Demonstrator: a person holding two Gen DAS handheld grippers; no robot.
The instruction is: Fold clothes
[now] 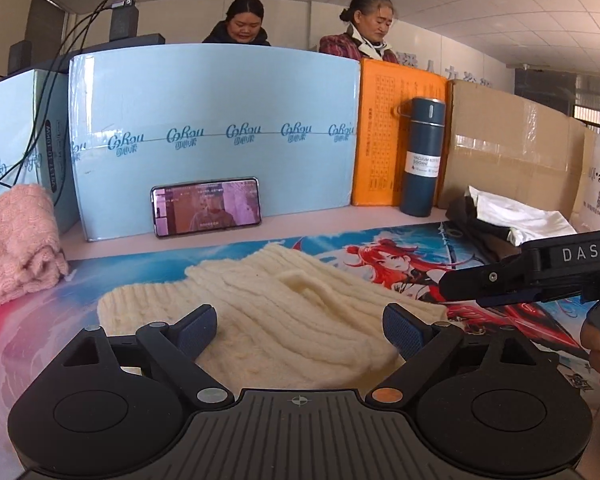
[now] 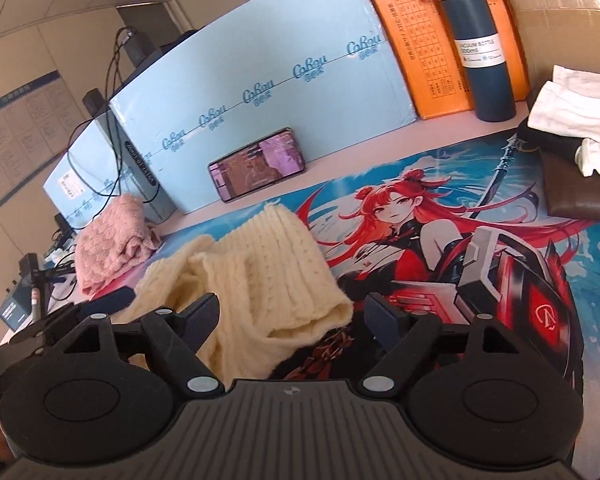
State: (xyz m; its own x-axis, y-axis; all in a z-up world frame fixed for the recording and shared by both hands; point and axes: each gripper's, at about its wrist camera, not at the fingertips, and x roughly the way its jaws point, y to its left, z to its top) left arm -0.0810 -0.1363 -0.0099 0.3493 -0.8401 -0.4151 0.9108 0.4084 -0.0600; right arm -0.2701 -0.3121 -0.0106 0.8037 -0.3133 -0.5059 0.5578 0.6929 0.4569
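Note:
A cream knit sweater [image 1: 284, 312] lies bunched on the anime desk mat [image 1: 384, 252]; it also shows in the right wrist view [image 2: 260, 280]. My left gripper [image 1: 300, 330] is open, its pads just above the sweater's near part. My right gripper [image 2: 290, 320] is open over the sweater's right near corner; its body shows in the left wrist view [image 1: 540, 272] at the right. Neither gripper holds anything.
A pink knit garment [image 1: 16, 240] lies at the left. A phone [image 1: 206, 206] leans on a blue box [image 1: 212, 128]. A blue vacuum bottle [image 1: 422, 156], orange box and cardboard boxes stand behind. Dark and white folded clothes [image 2: 572, 128] lie at the right. Two people stand behind.

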